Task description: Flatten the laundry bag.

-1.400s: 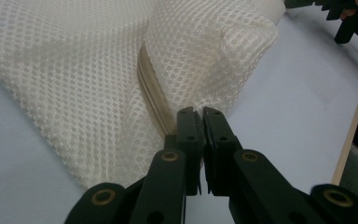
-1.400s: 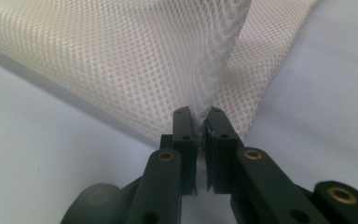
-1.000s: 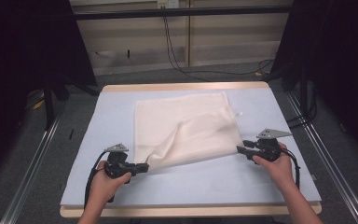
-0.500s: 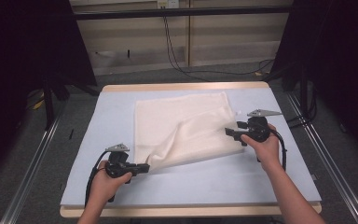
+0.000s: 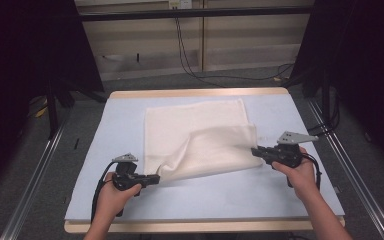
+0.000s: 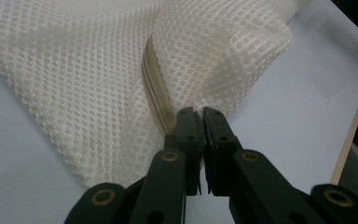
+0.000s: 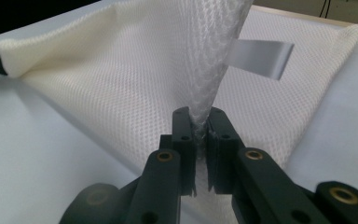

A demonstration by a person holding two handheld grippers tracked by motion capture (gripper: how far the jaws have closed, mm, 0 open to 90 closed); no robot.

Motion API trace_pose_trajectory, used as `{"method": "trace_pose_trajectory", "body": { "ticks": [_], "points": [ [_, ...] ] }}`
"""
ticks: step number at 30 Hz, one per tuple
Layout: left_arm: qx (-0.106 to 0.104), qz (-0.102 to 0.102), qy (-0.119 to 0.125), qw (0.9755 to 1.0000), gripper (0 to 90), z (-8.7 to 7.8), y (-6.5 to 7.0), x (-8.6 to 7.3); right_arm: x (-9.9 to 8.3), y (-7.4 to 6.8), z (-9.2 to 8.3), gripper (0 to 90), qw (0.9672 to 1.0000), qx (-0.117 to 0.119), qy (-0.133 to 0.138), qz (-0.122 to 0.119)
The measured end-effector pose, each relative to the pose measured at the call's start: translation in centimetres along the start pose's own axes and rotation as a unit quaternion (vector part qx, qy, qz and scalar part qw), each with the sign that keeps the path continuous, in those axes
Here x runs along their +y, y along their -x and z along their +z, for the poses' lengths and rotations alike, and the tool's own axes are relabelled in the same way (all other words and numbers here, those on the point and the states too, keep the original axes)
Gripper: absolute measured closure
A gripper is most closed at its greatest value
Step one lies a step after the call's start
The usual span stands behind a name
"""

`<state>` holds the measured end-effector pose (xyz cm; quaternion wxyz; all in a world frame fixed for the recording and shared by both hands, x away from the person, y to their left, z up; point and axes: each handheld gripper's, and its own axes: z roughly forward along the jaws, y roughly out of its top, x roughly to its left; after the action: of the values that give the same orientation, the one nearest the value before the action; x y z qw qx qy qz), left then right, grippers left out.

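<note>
On the pale blue table top (image 5: 220, 195), seen from the high view, a cream-white mesh laundry bag (image 5: 195, 125) lies flat at its far half while its near half is lifted into a fold between the two grippers. Half a second ago the right gripper (image 5: 254, 151) hovered above the bag's right edge; now it sits lower and nearer the person, its jaws having just been closing, with the bag's right corner between them. The left gripper (image 5: 156, 178) has kept its place at the near left corner. In the left gripper view, the left gripper (image 6: 199, 112) is pinched tight on the mesh beside the beige zipper (image 6: 156, 95). In the right gripper view, the right gripper (image 7: 199, 114) clamps a gathered ridge of mesh, a white ribbon tag (image 7: 261, 58) beyond. With both corners gripped, I judge the fold or spreading can begin.
</note>
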<state>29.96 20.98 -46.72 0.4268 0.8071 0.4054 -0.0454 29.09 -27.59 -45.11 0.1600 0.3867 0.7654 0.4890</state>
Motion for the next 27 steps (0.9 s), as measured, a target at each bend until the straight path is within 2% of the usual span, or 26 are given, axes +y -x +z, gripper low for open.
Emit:
{"method": "trace_pose_trajectory", "body": {
  "ticks": [1, 3, 8, 15, 27],
  "points": [
    [0.000, -0.006, 0.006, 1.0000, 86.2, -0.1, 0.0, 0.0, -0.6, -0.2, -0.7, 83.0, 1.0000, 0.004, -0.001, -0.007],
    [0.002, -0.007, 0.007, 1.0000, 86.2, -0.2, -0.1, 0.0, -1.1, -0.3, -1.2, 82.9, 0.9999, 0.007, -0.004, -0.012],
    [0.004, -0.015, 0.017, 0.9997, 86.2, -1.0, -0.4, 0.1, -2.3, -0.5, -1.8, 82.8, 0.9999, 0.013, -0.005, -0.007],
    [0.006, -0.021, 0.029, 0.9993, 85.8, -1.8, -0.8, 0.1, -4.2, -0.3, -2.6, 82.2, 0.9994, 0.028, -0.021, -0.004],
    [0.011, -0.015, 0.036, 0.9992, 85.1, -2.3, -0.8, 0.5, -4.3, -0.6, -3.0, 81.4, 0.9980, 0.043, -0.035, -0.031]
  ]
}}
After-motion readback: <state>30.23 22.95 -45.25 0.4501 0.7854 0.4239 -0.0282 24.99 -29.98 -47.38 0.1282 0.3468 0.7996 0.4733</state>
